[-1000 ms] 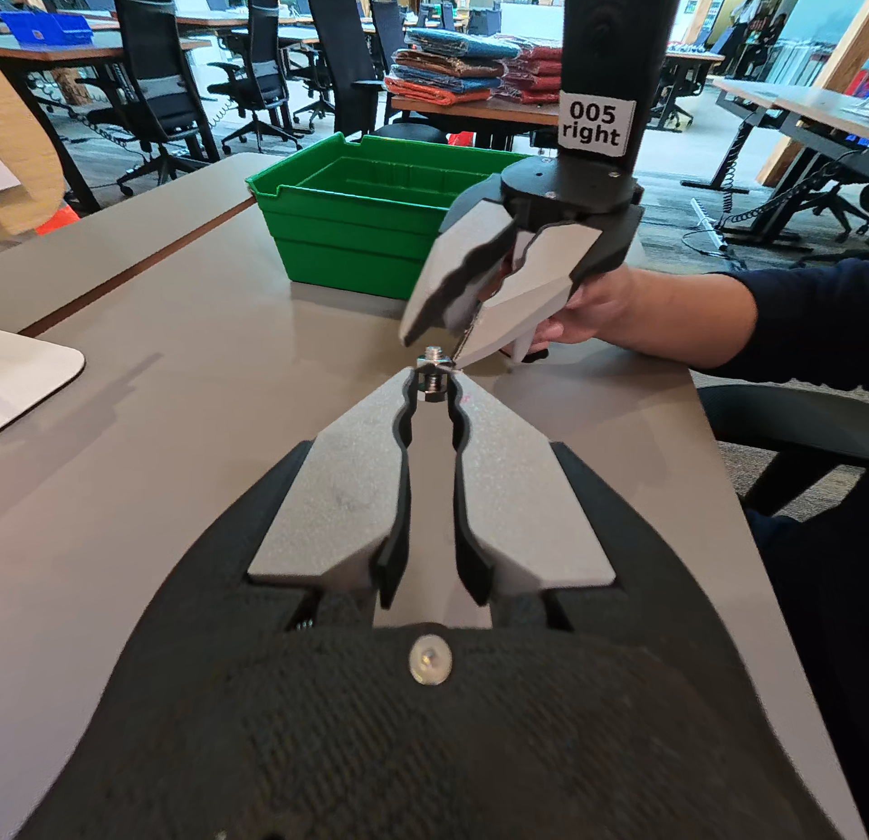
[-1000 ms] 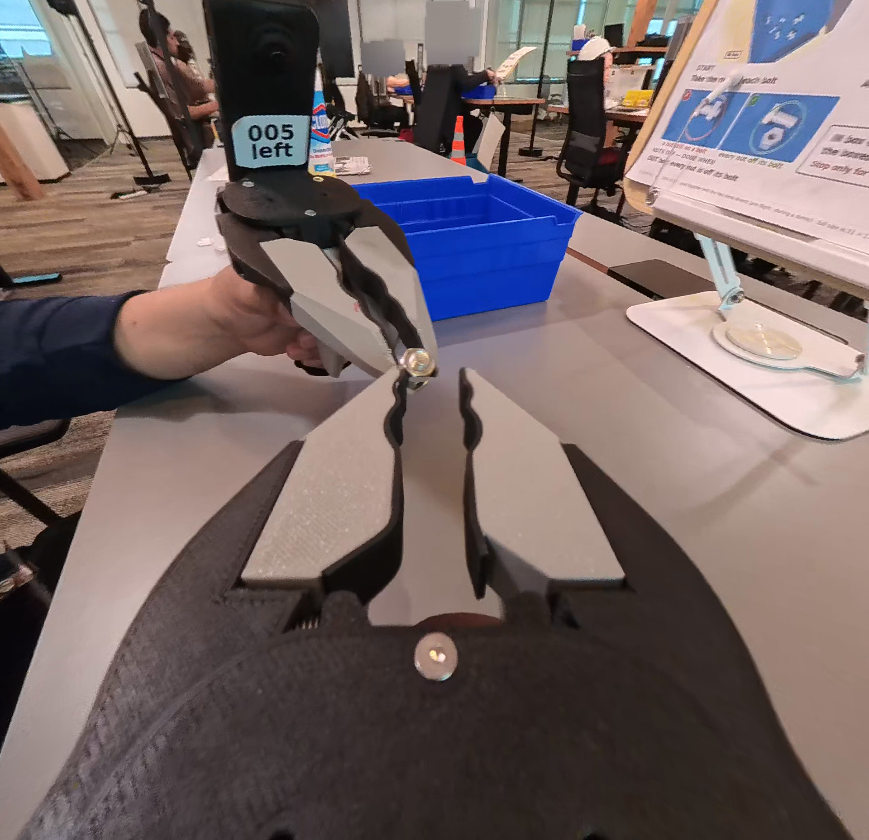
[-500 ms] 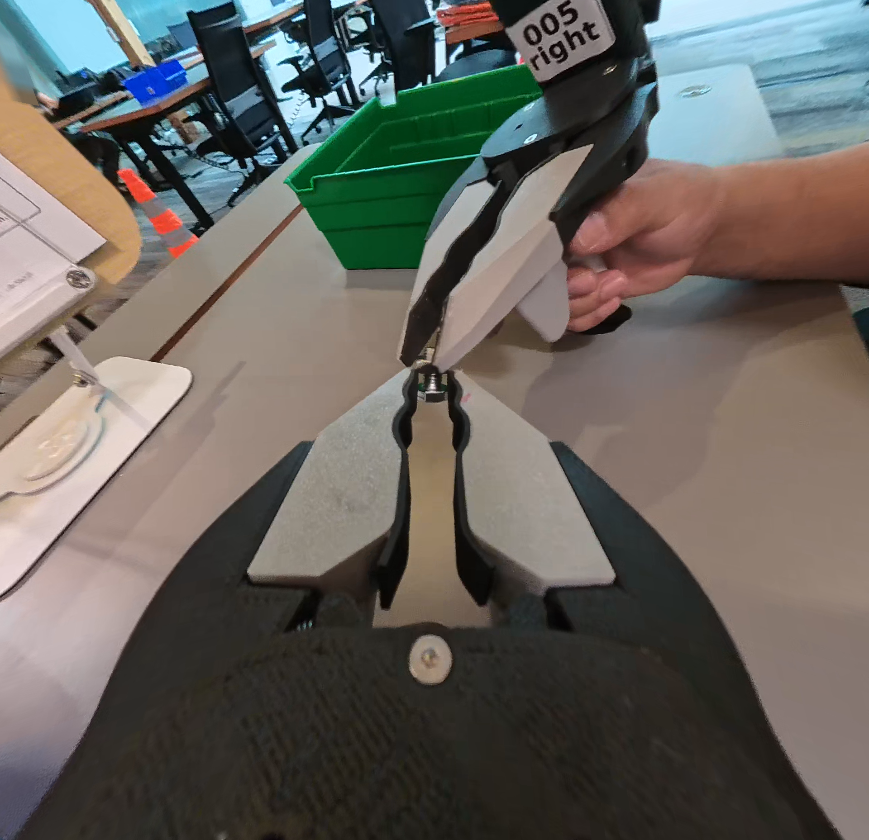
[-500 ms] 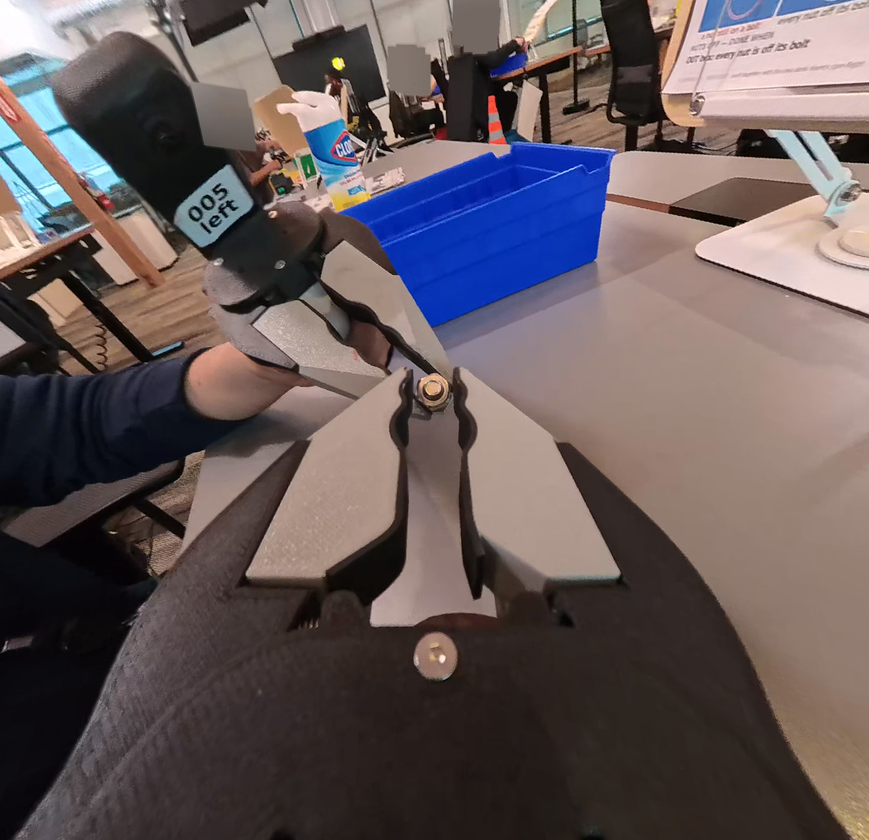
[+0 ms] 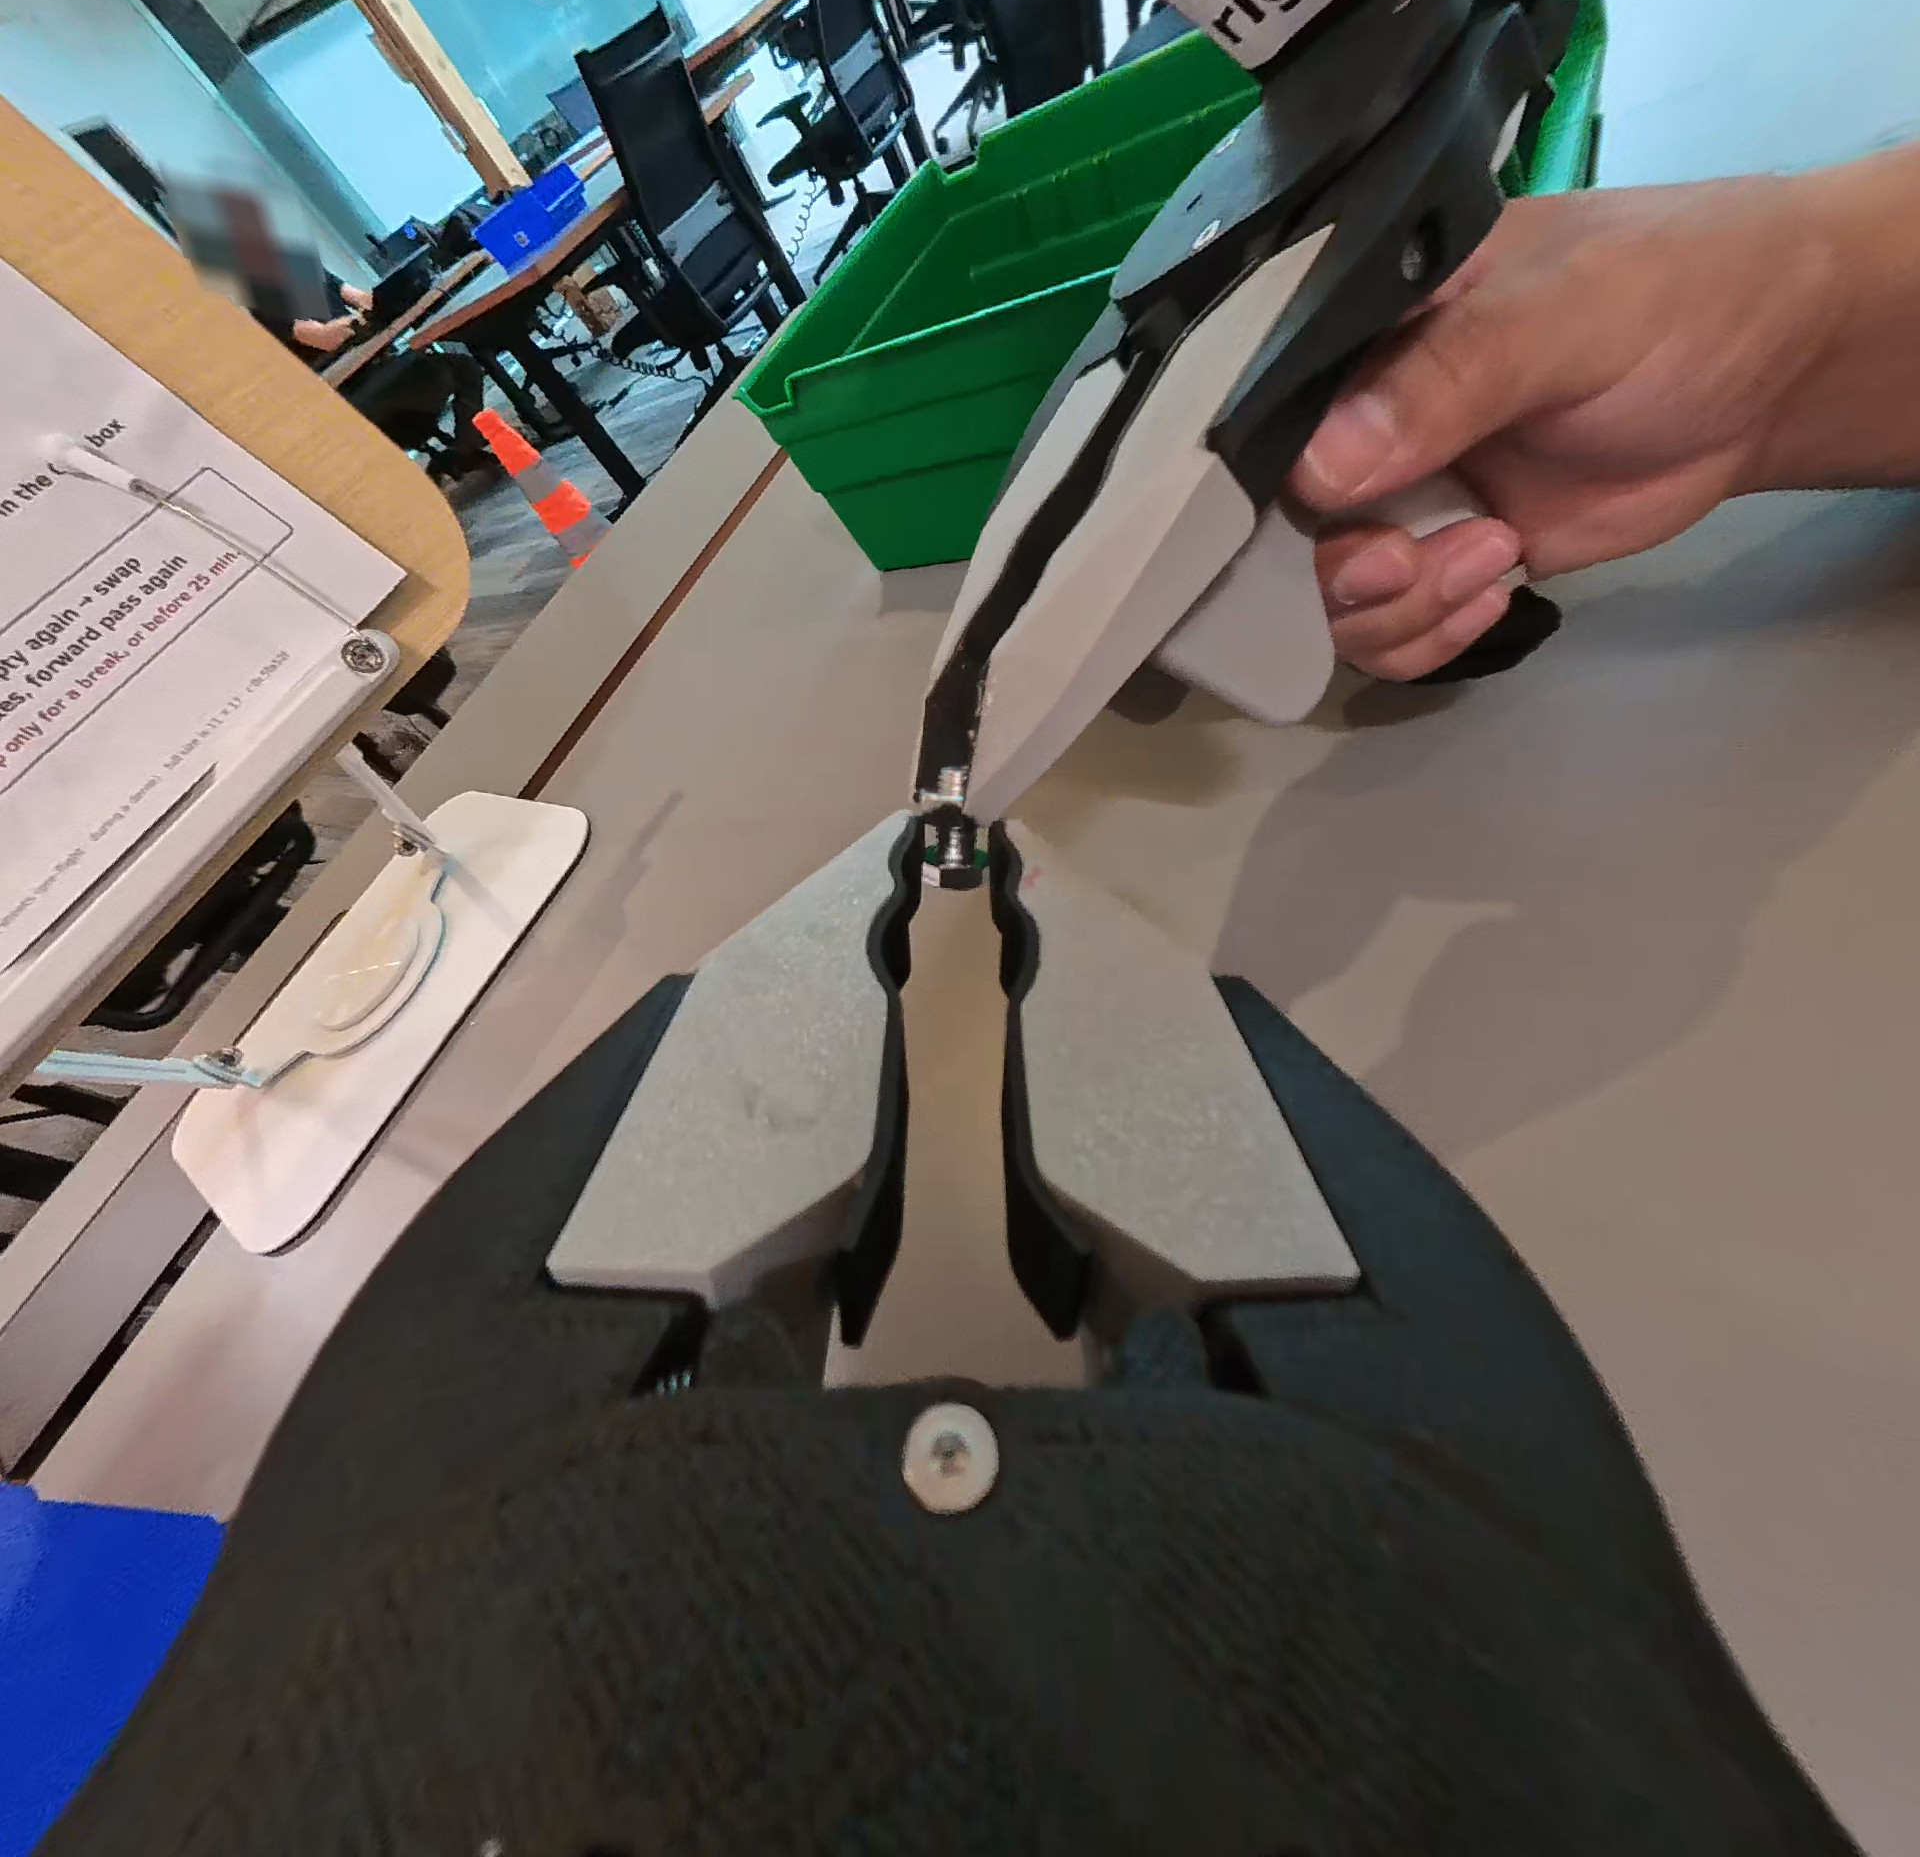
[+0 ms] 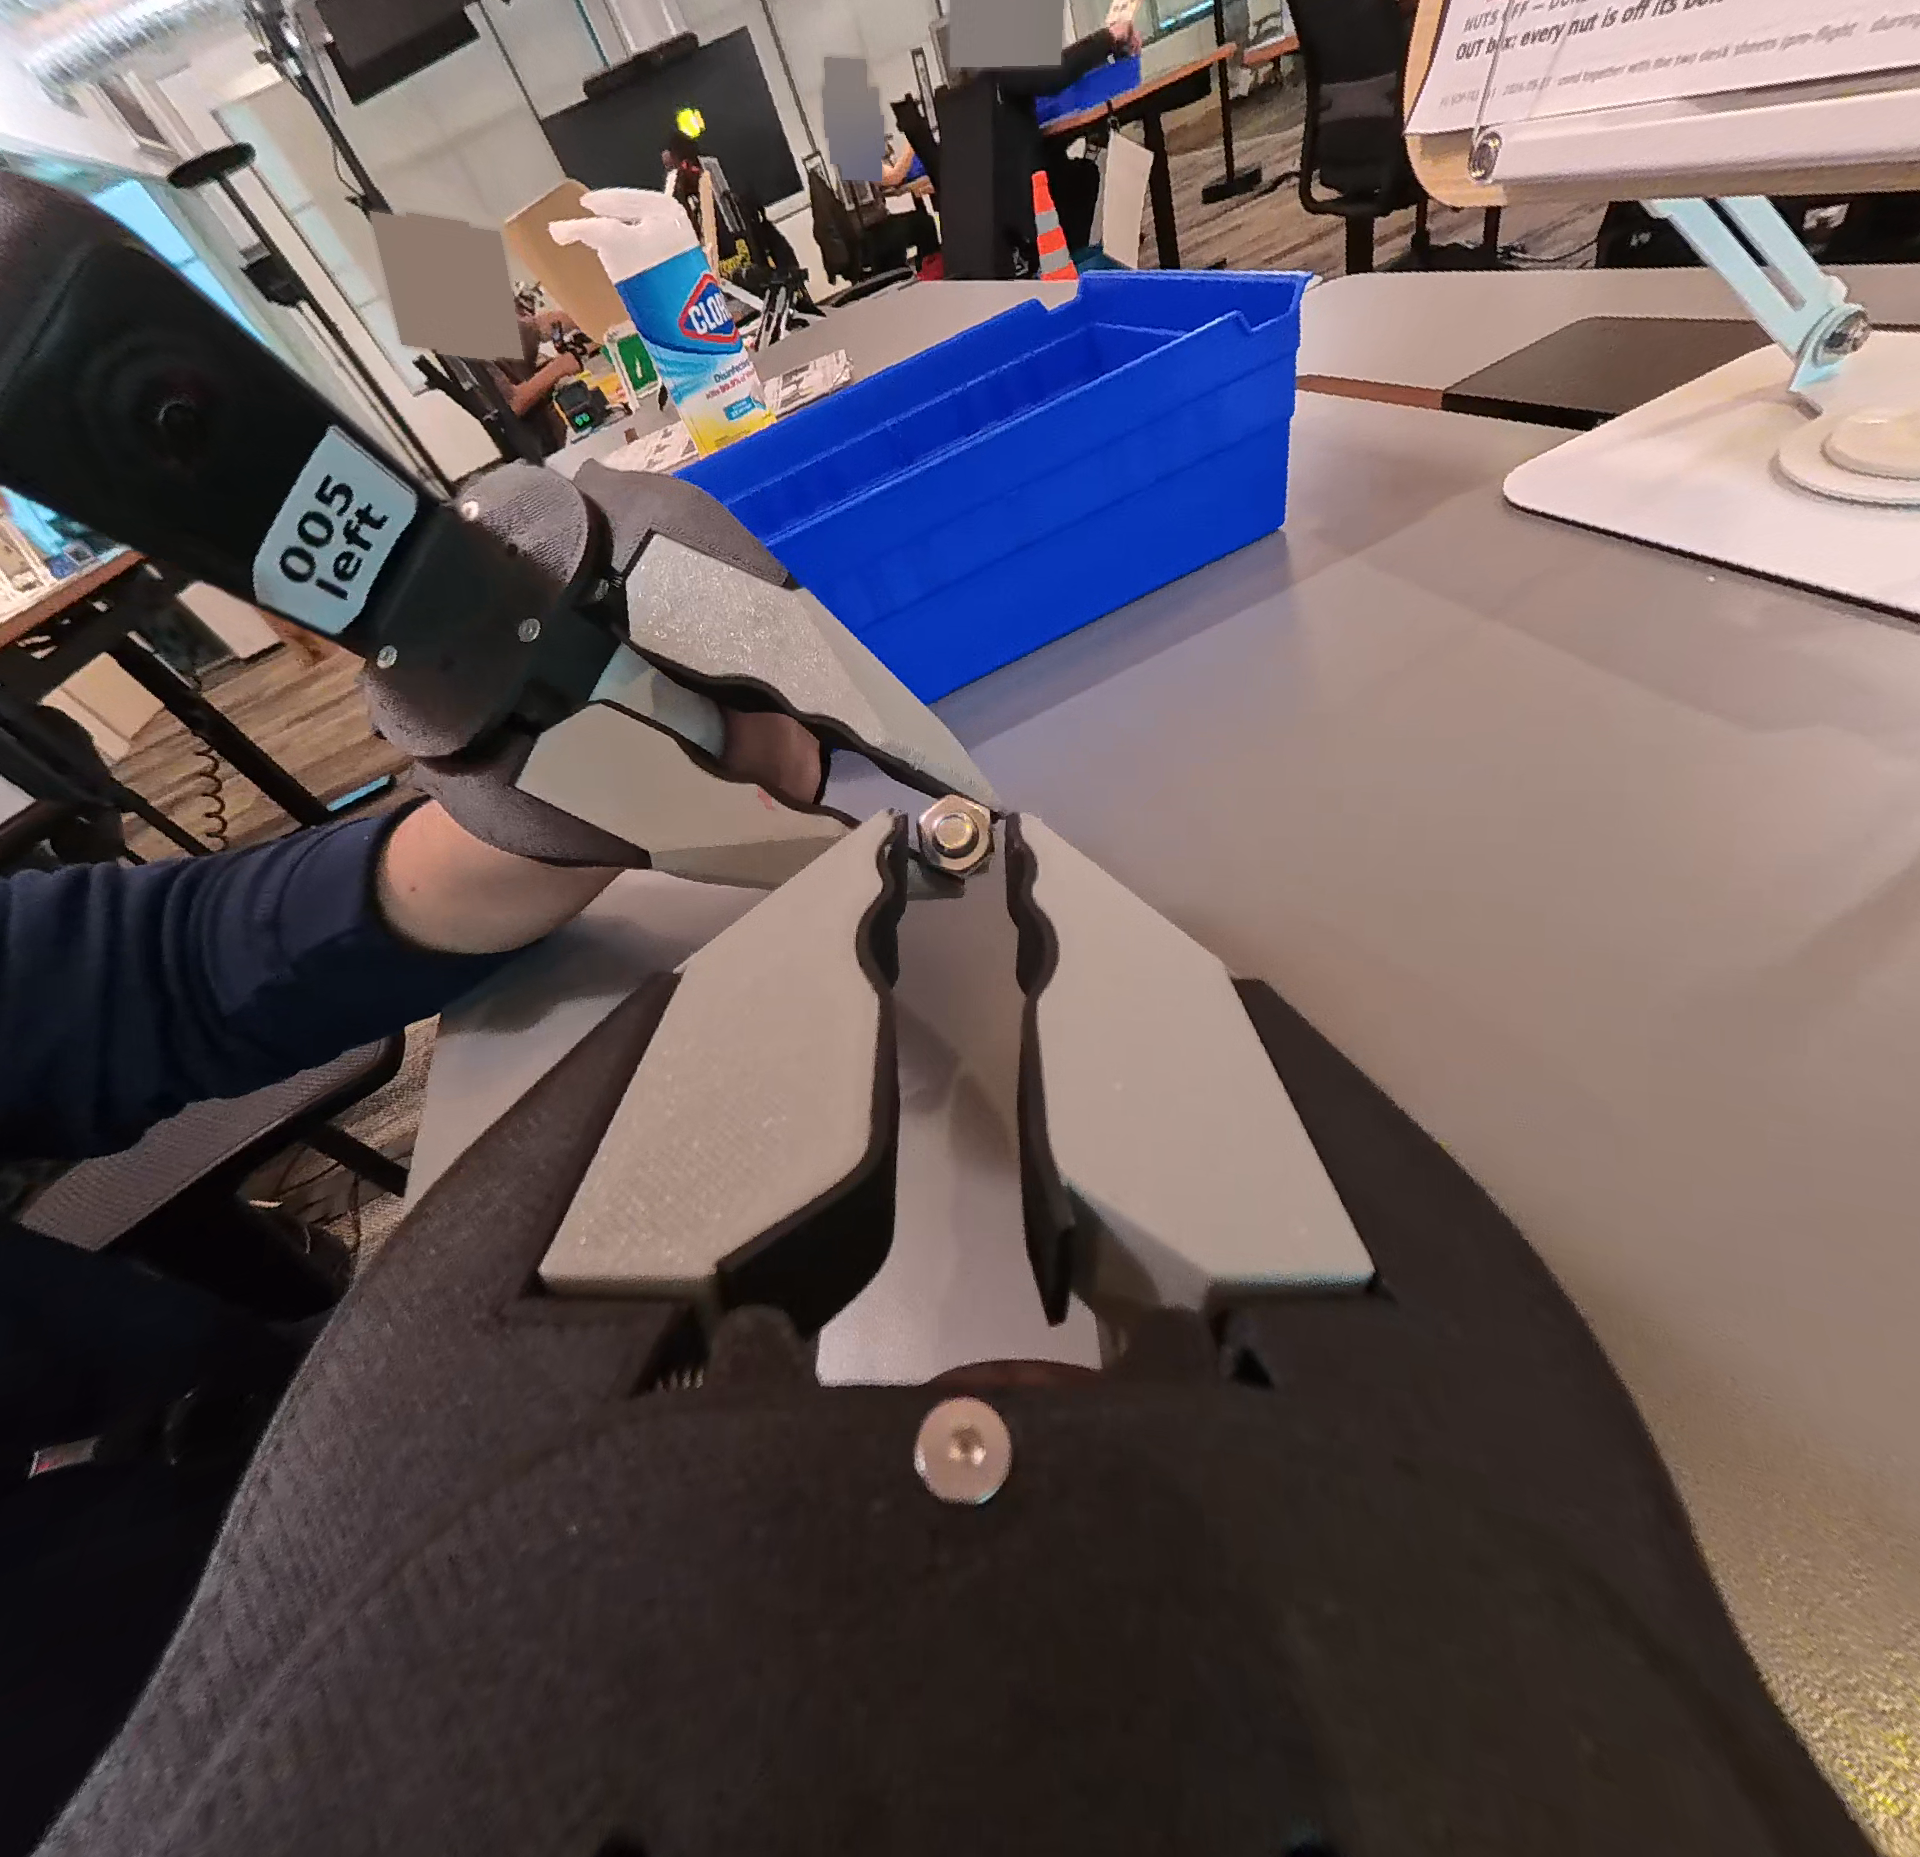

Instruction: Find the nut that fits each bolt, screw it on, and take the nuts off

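From the left wrist view, the left gripper has its grey jaws pinched on the lower end of a small silver steel bolt, held upright at the very tips, above the grey table rather than resting on it. Directly over it the right gripper comes down at a slant, its tips closed on the small silver hex nut that sits at the top of the bolt. A green plastic bin stands well behind them, and a white-based document stand is off to the left.

From the right wrist view, the nut faces the camera, the bolt's end showing in its bore, caught between the right gripper's fingertips, with the left gripper reaching in from the left beneath it. A blue plastic bin stands beyond.

I judge this pair mid-turn; whether going on or coming off, I cannot tell, and neither bin's contents show.
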`<action>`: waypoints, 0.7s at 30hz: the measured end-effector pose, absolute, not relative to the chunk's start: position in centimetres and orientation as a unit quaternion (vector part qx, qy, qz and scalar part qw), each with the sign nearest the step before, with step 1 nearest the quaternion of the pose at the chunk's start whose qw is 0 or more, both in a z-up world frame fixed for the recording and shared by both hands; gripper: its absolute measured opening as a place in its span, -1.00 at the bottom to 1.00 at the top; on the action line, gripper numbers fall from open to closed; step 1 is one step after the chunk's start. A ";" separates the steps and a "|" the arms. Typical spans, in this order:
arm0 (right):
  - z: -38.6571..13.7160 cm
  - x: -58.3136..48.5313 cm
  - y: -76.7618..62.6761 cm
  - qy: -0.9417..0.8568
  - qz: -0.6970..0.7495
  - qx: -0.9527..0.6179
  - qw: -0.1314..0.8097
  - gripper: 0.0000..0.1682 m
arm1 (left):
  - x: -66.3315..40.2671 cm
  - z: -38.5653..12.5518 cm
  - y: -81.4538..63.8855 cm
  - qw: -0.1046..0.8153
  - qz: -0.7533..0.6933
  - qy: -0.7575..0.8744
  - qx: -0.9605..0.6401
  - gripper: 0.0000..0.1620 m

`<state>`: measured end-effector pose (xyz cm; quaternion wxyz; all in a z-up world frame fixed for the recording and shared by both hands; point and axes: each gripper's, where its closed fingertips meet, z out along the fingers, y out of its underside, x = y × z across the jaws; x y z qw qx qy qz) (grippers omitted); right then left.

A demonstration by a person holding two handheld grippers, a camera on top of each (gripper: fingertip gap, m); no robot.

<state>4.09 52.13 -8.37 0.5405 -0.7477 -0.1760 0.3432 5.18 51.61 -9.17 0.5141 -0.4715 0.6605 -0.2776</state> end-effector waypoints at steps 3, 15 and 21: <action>-8.4 4.1 52.2 -0.174 0.341 -0.749 0.541 -0.81 | 5.2 -9.1 51.7 0.527 -0.261 0.661 -0.466 -0.88; -8.1 4.0 52.0 -0.178 0.344 -0.744 0.544 -0.84 | 5.3 -8.7 51.6 0.557 -0.223 0.665 -0.444 -0.88; -8.5 4.2 52.2 -0.187 0.312 -0.753 0.548 -0.86 | 5.4 -9.0 51.7 0.565 -0.199 0.669 -0.440 -0.88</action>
